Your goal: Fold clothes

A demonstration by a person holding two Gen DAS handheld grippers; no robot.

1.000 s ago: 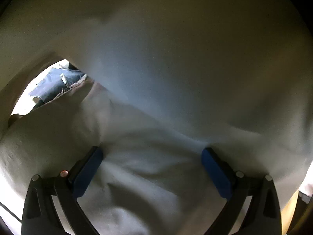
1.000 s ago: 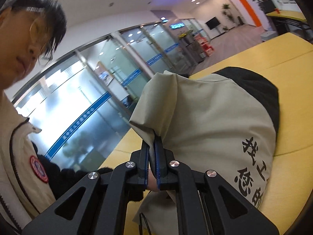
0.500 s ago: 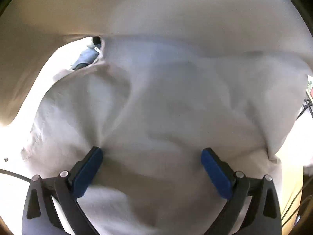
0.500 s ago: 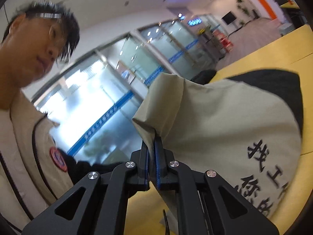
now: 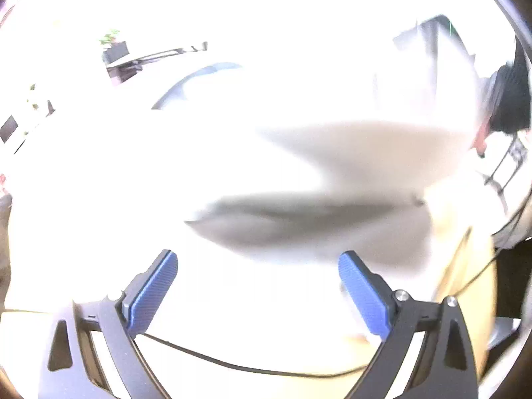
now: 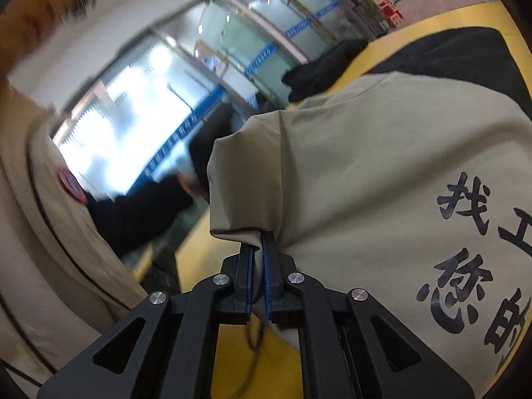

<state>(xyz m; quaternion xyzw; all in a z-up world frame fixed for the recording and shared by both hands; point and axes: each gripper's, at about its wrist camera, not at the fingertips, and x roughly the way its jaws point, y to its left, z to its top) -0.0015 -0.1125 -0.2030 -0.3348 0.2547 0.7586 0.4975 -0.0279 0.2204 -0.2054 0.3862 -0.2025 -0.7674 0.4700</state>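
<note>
A beige T-shirt (image 6: 382, 166) with black printed characters and a black sleeve lies partly on a yellow table (image 6: 232, 359). My right gripper (image 6: 258, 246) is shut on a bunched edge of the shirt and holds it lifted. In the left wrist view the picture is overexposed and blurred; the shirt (image 5: 349, 226) shows as a grey-beige shape ahead. My left gripper (image 5: 257, 262) is open and empty, its blue pads (image 5: 153, 286) wide apart, short of the cloth.
The person (image 6: 50, 216) in a beige jacket stands close at the left of the right wrist view. A dark garment (image 6: 319, 69) lies on the table's far side. A thin black cable (image 5: 249, 367) crosses below the left gripper. Glass walls stand behind.
My left gripper has come out from under the shirt, which no longer covers its view. My right gripper has kept its hold and tilted, with the shirt spread more over the table.
</note>
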